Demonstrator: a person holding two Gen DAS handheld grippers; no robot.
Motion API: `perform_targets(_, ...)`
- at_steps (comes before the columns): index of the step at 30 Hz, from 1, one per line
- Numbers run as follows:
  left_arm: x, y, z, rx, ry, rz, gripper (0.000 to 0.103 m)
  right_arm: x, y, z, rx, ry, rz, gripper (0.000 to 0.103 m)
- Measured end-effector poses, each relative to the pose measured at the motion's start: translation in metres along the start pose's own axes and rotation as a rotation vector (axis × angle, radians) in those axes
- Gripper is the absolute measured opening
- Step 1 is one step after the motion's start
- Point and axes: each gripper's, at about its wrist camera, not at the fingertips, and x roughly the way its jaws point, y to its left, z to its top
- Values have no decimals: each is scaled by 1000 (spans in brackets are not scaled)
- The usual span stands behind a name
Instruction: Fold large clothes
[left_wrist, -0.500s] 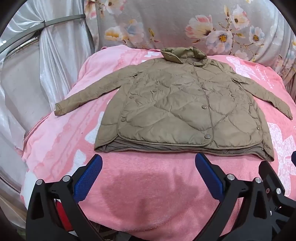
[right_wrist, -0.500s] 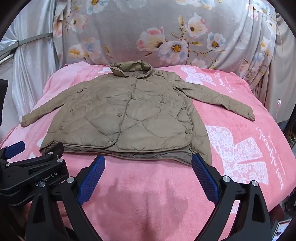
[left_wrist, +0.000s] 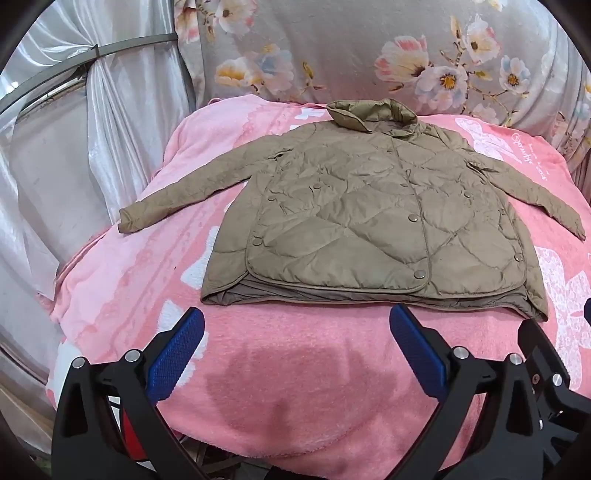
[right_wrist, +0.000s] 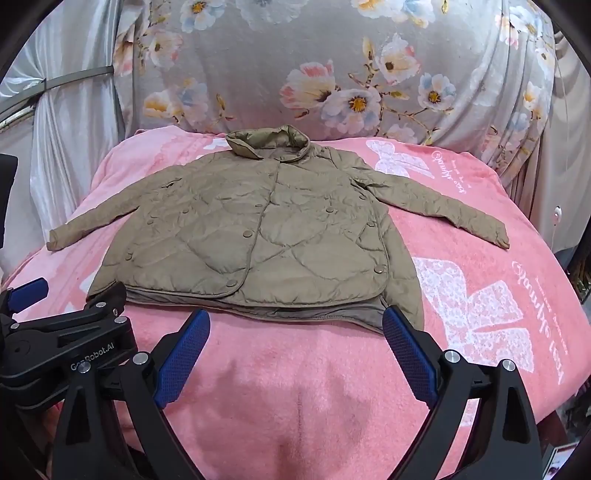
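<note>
Judging the jacket (left_wrist: 373, 221), spread flat on the blanket (left_wrist: 295, 369), as light, soft and slippery, we keep left gripper (left_wrist: 295, 350) and right gripper (right_wrist: 295, 350) spread empty near its hem, pinching cuffs first.

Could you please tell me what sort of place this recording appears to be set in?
Probably a home, perhaps a bedroom: a quilted jacket lies on a pink blanket, with a floral cloth draped behind and pale curtains to one side.
</note>
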Motion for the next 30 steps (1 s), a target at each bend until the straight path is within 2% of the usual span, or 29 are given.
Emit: perform_targets(30,-7,4,-4,-12,-7,0,98,-1,3,2,-4,-1,-4,93)
